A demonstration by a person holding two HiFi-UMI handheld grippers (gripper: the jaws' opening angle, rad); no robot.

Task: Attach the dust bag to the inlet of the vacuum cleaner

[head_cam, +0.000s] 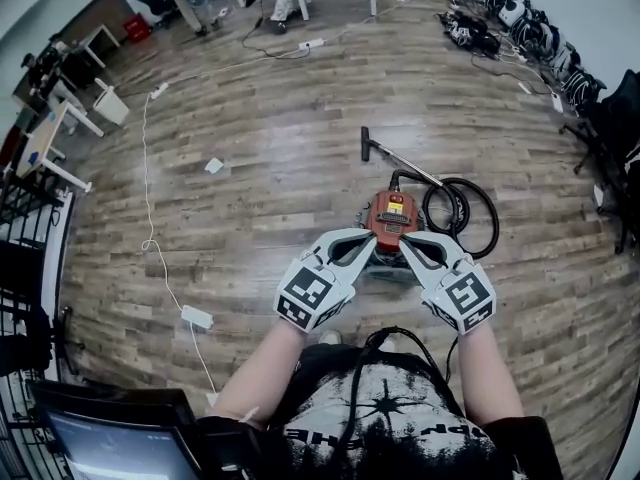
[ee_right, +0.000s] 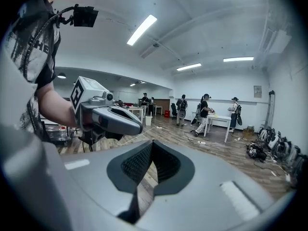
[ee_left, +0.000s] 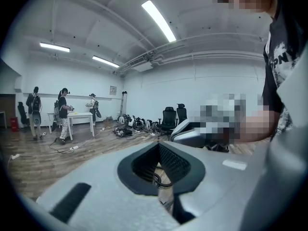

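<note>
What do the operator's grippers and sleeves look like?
Left gripper and right gripper: pale grey plastic shells, black ribbed pads, each with a white cube of black square markers. Black white-printed T-shirt, short sleeves, black cable down the chest.

open office-lab: wood-plank floor (head_cam: 300,98), white tables (ee_right: 219,120), office chairs (ee_left: 168,115), ceiling strip lights (ee_left: 159,20)

A wood-plank floor (head_cam: 300,118) is stretching beneath a white table (ee_right: 217,120); people (ee_right: 204,110) are standing beside that table, a white wall (ee_right: 245,88) is rising behind it, strip lights (ee_right: 239,59) are glowing above.
</note>
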